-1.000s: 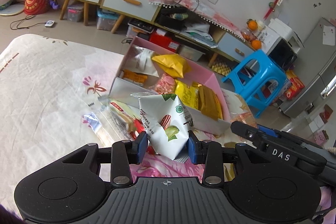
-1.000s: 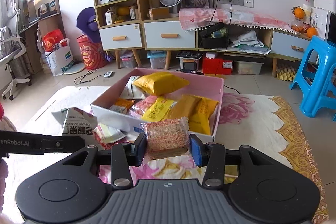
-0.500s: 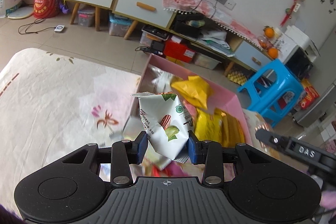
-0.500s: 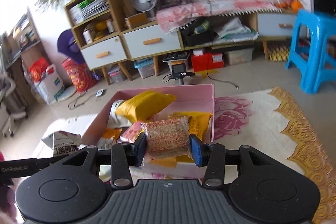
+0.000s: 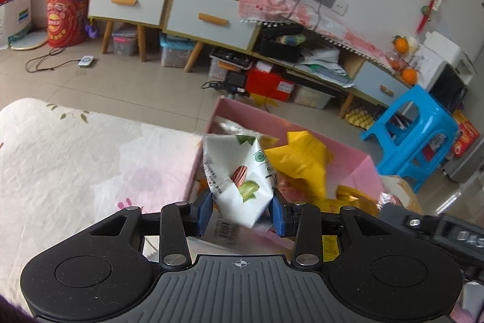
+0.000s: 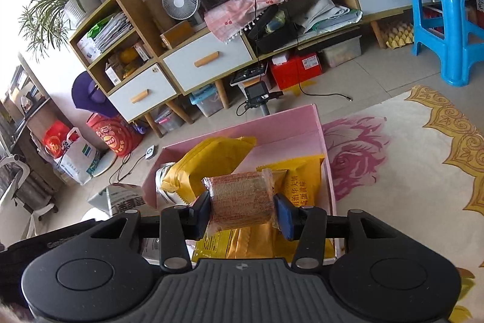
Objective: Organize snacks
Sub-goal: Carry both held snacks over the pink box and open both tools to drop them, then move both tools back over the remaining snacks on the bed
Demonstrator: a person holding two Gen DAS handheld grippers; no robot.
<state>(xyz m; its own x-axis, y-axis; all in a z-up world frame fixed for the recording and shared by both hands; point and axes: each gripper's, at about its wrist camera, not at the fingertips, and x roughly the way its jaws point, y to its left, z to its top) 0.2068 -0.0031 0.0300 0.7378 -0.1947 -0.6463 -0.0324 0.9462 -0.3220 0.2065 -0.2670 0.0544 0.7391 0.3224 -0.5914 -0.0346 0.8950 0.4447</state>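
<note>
My left gripper (image 5: 240, 215) is shut on a white nut packet (image 5: 239, 177) printed with an almond and a pistachio, held over the near left part of the pink box (image 5: 361, 168). My right gripper (image 6: 242, 214) is shut on a clear-wrapped block of reddish-brown crackers (image 6: 240, 199), held above the pink box (image 6: 290, 120). Inside the box lie a yellow bag (image 6: 211, 162) and orange-yellow packets (image 6: 302, 180). The nut packet also shows in the right wrist view (image 6: 121, 199), left of the box.
The box sits on a cream floral cloth (image 5: 75, 156) with a pink rose print (image 6: 354, 153). Behind stand a drawer cabinet (image 5: 169, 8), red boxes (image 6: 296, 68) on the floor and a blue stool (image 6: 447, 20). The other gripper's body (image 5: 447, 235) is at the right.
Both grippers have risen and moved forward over the pink box, each keeping its packet. The loose snacks in front of the box have dropped out of sight.
</note>
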